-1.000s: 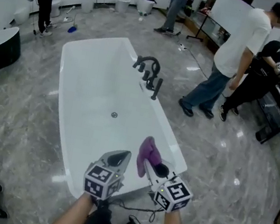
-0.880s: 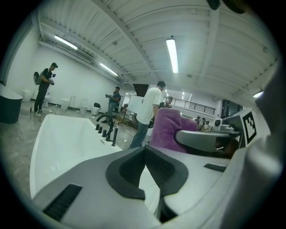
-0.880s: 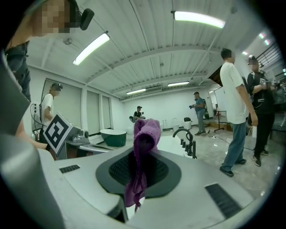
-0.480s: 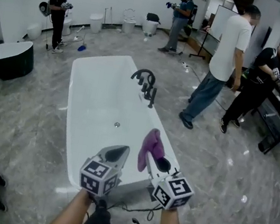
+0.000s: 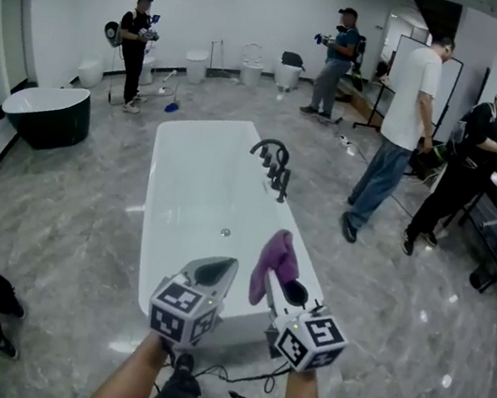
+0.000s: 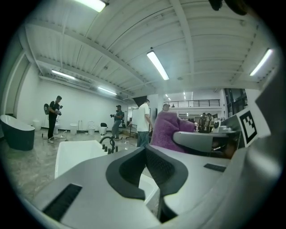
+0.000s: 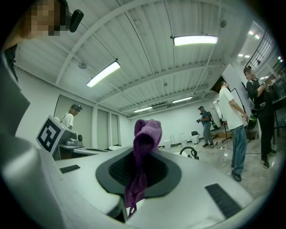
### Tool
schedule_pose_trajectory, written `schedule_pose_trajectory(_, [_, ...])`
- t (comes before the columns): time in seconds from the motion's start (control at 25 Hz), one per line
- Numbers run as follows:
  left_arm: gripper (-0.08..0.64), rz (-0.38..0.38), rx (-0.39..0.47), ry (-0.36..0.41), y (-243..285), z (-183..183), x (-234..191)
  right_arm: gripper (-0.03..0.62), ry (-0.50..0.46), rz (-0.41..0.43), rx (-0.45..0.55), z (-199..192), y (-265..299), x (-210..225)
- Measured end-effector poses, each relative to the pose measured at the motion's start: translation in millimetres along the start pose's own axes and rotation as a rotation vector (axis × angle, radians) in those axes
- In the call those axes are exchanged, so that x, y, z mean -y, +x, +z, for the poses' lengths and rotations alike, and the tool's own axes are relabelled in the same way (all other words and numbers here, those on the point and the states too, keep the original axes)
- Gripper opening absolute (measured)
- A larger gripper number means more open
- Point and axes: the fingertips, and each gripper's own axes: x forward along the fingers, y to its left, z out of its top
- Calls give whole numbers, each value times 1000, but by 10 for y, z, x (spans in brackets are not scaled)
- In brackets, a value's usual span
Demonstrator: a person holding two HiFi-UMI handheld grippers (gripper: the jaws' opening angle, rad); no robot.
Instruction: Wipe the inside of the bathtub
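Observation:
A white freestanding bathtub [image 5: 187, 168] stands lengthwise in front of me, with a black faucet [image 5: 273, 157] on its right rim and a drain [image 5: 225, 232] in its floor. My right gripper [image 5: 277, 284] is shut on a purple cloth [image 5: 274, 259], held up over the tub's near right rim; the cloth [image 7: 144, 154] sticks up from between the jaws. My left gripper [image 5: 215, 278] is shut with nothing in it, beside the right one above the tub's near end. In the left gripper view the tub [image 6: 76, 154] and the cloth [image 6: 166, 132] show past the left gripper [image 6: 147, 167].
Grey marble floor surrounds the tub. A dark tub [image 5: 46, 115] stands at far left. Several people stand around: one [image 5: 137, 48] at the back left, one [image 5: 335, 61] at the back, two [image 5: 400, 125] to the right. Cables [image 5: 237, 372] lie at my feet.
My head view has tilted up, so the tub sits further away and more of the room shows. Both grippers stay side by side, the cloth still held.

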Motion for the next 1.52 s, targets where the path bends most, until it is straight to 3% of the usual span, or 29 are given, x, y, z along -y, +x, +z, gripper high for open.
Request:
schedule_pose_trajectory(0.52, [6,34,28,29,-441,50,405,35,-9,31,17,78,-474,-339])
schedule_pose_trajectory(1.52, [6,50,28,61,-515,140,667,34,-25,36,34,251,-714,-277])
